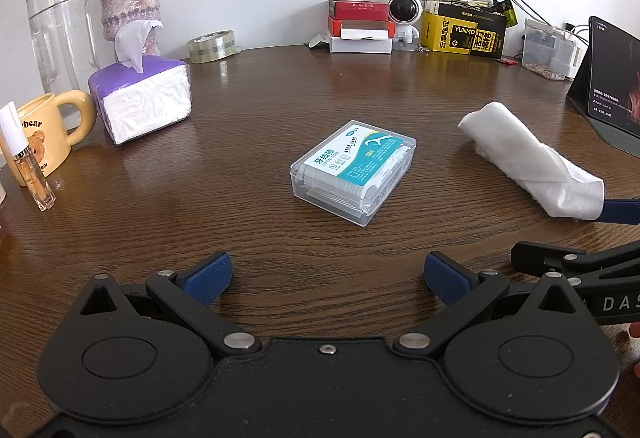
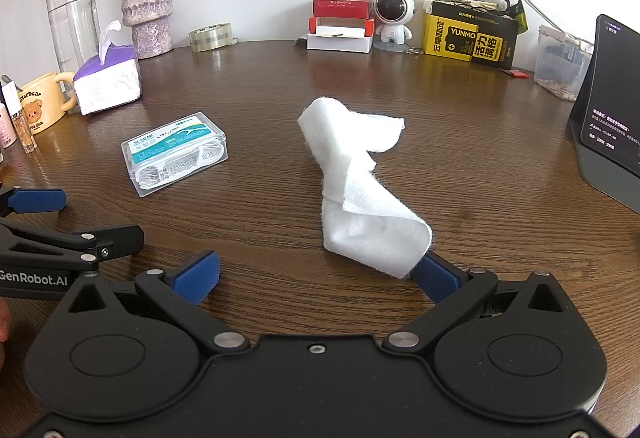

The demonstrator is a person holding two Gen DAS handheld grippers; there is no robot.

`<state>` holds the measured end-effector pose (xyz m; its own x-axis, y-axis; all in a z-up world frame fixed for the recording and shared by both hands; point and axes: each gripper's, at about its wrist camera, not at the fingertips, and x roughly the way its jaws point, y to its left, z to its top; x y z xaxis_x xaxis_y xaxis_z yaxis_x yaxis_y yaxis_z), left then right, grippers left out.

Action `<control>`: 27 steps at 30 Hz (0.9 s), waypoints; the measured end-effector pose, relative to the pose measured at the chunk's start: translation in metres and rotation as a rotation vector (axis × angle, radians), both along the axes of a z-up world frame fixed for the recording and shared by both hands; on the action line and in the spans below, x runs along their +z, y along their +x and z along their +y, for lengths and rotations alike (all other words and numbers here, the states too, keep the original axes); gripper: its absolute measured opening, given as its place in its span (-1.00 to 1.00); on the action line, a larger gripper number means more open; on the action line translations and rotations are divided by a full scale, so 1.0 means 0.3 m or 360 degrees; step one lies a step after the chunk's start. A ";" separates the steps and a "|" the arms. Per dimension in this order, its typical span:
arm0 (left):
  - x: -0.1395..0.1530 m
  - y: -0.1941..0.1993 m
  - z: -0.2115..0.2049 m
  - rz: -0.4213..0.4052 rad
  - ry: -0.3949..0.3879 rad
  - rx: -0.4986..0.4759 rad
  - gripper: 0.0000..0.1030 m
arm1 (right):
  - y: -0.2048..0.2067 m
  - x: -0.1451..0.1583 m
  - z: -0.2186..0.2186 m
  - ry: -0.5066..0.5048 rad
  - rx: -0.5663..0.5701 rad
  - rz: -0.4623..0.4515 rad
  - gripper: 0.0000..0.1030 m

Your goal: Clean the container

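A clear plastic dental floss box [image 1: 354,171] with a blue-and-white label lies flat on the wooden desk [image 1: 280,86], straight ahead of my left gripper [image 1: 328,276], which is open and empty. It also shows in the right wrist view [image 2: 174,152], ahead to the left. A rolled white cloth [image 2: 362,194] lies on the desk before my right gripper [image 2: 316,276], which is open. The cloth's near end rests against the right fingertip [image 2: 434,278]. The cloth shows in the left wrist view [image 1: 532,162] at the right.
At the left stand a purple tissue pack [image 1: 140,98], a yellow mug [image 1: 44,134], a small spray bottle [image 1: 26,158], a water bottle [image 1: 60,18] and a vase [image 1: 130,2]. Tape roll [image 1: 212,45], boxes [image 1: 360,26], a yellow-black box [image 1: 464,30] and a tablet [image 1: 608,78] line the back and right.
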<state>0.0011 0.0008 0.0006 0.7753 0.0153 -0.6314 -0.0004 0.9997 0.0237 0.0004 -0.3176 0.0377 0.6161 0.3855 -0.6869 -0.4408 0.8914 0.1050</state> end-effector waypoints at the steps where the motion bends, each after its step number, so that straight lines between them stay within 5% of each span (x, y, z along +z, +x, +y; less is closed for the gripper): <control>1: 0.000 0.001 0.000 0.0000 0.0000 0.0000 1.00 | 0.000 0.000 0.000 0.0000 0.0000 0.0000 1.00; 27: 0.006 -0.012 0.003 0.0003 -0.0001 -0.0001 1.00 | -0.008 0.001 0.000 0.0000 0.0000 0.0000 1.00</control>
